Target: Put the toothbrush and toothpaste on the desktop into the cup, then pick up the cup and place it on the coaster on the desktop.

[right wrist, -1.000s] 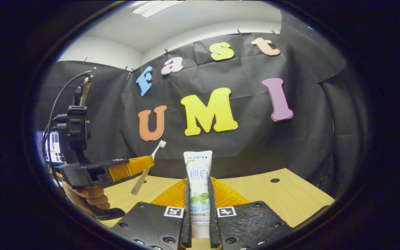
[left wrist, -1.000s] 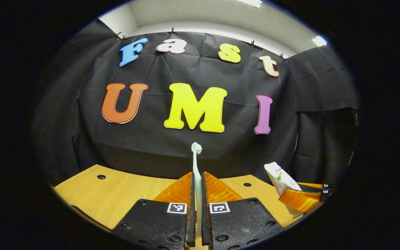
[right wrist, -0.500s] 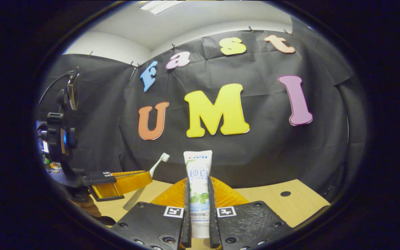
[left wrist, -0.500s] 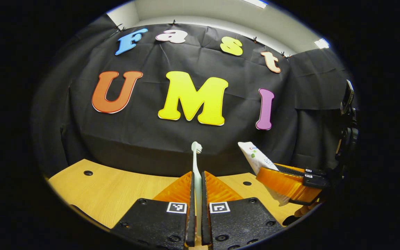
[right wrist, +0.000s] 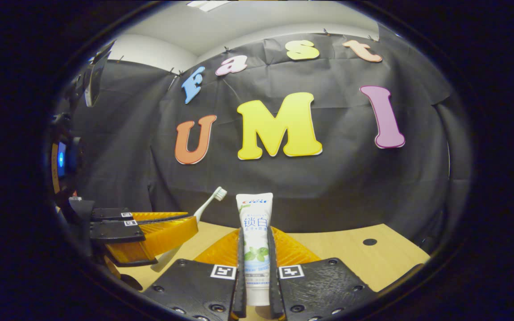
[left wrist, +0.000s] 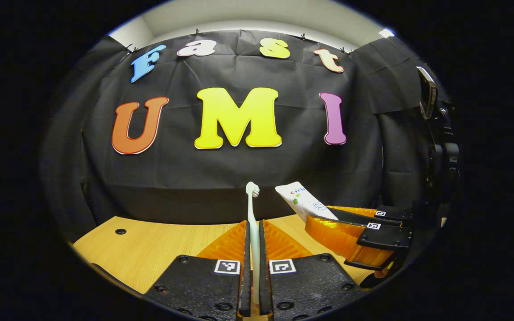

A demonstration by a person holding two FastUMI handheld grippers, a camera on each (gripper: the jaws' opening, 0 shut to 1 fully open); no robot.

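Right now my left hand-held gripper (left wrist: 252, 240) is clenched on the toothbrush (left wrist: 251, 209), both fingers pressing its handle, so the brush stands upright between them with the bristle head on top, up in the air above the table (left wrist: 150, 243). My right hand-held gripper (right wrist: 255, 243) is clamped the same way on the toothpaste (right wrist: 255, 227); the tube stands upright between the fingers with its flat crimped end uppermost. From the left gripper view I see the right hand-held gripper (left wrist: 328, 218) close by on the right, the toothpaste (left wrist: 304, 203) leaning out of it toward the brush without touching it. From the right gripper view the left hand-held gripper (right wrist: 181, 223) sits near on the left, the toothbrush (right wrist: 208, 205) slanting up out of it toward the tube, head just beside the tube's top but apart. Both things are held clear of the wooden table (right wrist: 350, 258), which has small dark holes in its top. Behind it hangs the black cloth wall (left wrist: 239, 174).
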